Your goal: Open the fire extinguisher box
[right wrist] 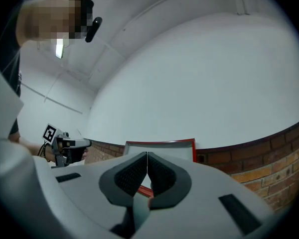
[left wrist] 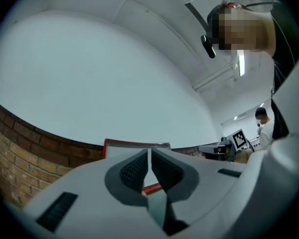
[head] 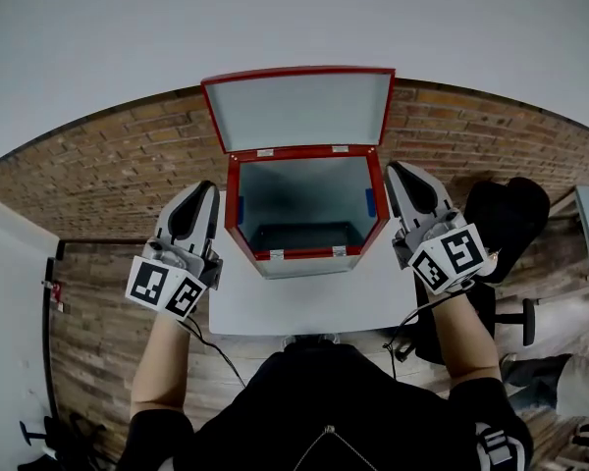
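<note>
Flat, cool, diffuse light in all three views; I see no glare. A ceiling strip light [left wrist: 240, 63] burns bright in both gripper views. Inside, the fire extinguisher box [head: 299, 199] sits in soft shadow. The brick wall [head: 108, 165] bows hard under fisheye. The gripper views vignette black at the corners, and the nearest foreground is soft.

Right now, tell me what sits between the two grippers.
The open fire extinguisher box, lid raised, stands on the white table between the left gripper and right gripper; the head view shows it.
</note>
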A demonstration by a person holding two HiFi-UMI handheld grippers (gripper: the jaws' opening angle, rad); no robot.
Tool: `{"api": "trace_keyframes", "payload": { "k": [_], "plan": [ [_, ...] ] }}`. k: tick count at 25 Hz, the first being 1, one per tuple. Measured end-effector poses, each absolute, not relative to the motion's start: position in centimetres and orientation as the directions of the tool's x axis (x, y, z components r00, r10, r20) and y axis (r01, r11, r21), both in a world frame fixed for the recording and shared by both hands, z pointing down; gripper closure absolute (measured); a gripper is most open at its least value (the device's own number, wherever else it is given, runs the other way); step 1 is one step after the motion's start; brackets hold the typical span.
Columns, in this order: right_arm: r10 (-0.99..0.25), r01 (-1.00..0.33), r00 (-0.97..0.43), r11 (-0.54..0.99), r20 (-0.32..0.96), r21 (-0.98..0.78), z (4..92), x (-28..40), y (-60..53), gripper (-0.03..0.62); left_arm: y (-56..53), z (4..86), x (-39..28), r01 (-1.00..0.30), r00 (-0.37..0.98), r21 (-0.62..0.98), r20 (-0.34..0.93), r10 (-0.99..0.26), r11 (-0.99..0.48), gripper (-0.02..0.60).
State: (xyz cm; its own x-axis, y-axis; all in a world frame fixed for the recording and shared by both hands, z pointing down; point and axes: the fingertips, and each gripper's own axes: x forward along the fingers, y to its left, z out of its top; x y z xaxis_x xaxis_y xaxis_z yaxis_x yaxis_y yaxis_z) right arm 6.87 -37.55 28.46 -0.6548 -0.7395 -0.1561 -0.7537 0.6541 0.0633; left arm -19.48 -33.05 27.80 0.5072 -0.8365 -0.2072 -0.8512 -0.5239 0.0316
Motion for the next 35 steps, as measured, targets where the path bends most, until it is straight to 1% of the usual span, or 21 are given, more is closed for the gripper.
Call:
{"api": "trace_keyframes", "payload": {
  "k": [2, 5, 10, 14, 16, 20, 30, 35],
  "plan": [
    [-0.729, -0.741, -0.669, 0.669, -0.144, 0.061, 29.8, 6.0, -35.9, 0.576, -31.8, 29.4, -18.4, -0.841, 0.527, 0.030, -0.182, -0.830, -0.540, 0.532],
    [-0.729, -0.737, -0.673, 0.675, -0.124, 0.027, 32.1, 5.4, -34.2, 0.576, -30.1, 31.7, -17.0, -0.832, 0.543, 0.033, -0.159, -0.824, -0.554, 0.532],
    [-0.724, -0.721, -0.686, 0.690, -0.079, -0.066, 36.4, 4.7, -31.4, 0.576, -27.2, 35.9, -14.7, -0.804, 0.575, 0.086, -0.142, -0.806, -0.589, 0.532],
    [-0.714, -0.710, -0.698, 0.700, -0.059, -0.077, 38.4, 4.3, -29.9, 0.576, -25.9, 39.0, -13.7, -0.772, 0.598, 0.182, -0.113, -0.793, -0.609, 0.532],
    [-0.713, -0.708, -0.699, 0.701, -0.056, -0.092, 39.0, 4.3, -29.6, 0.576, -25.7, 40.0, -13.5, -0.777, 0.591, 0.199, -0.095, -0.801, -0.597, 0.534],
    [-0.708, -0.701, -0.706, 0.704, -0.033, -0.110, 40.3, 3.6, -29.0, 0.576, -25.5, 40.9, -13.1, -0.782, 0.587, 0.202, -0.077, -0.806, -0.590, 0.532],
    [-0.702, -0.702, -0.712, 0.712, -0.015, -0.038, 40.5, 2.3, -28.6, 0.576, -25.8, 41.0, -12.7, -0.779, 0.596, 0.191, -0.071, -0.800, -0.597, 0.534],
    [-0.707, -0.706, -0.707, 0.707, -0.010, -0.041, 40.4, 2.5, -28.8, 0.576, -26.1, 41.0, -12.6, -0.777, 0.600, 0.188, -0.070, -0.797, -0.601, 0.532]
  ]
}}
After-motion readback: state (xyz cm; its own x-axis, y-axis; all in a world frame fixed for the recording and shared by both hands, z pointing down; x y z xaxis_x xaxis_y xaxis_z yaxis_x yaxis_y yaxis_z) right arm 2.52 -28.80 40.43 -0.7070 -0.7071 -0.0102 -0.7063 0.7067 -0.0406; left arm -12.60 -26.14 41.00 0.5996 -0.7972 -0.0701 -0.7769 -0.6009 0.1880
